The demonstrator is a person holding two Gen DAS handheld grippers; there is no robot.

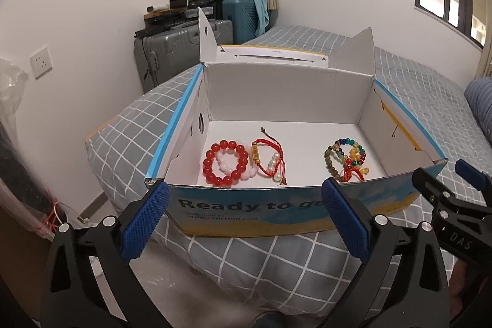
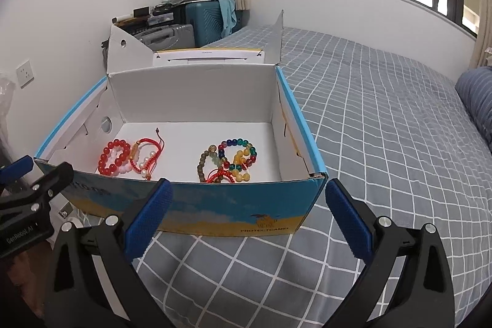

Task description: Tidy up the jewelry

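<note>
Both pairs of fingers, left gripper and right gripper, gape empty before the box near the bed's foot corner; bracelets inside (light, slippery beads) — pinch one strand.

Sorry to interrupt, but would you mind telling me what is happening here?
A person is sorting jewelry with two handheld grippers. The open shoebox sits on the bed, holding a red bead bracelet and red cord bracelet in one group and multicolored bead bracelets in another. The left gripper and right gripper are both open and empty, before the box.
</note>
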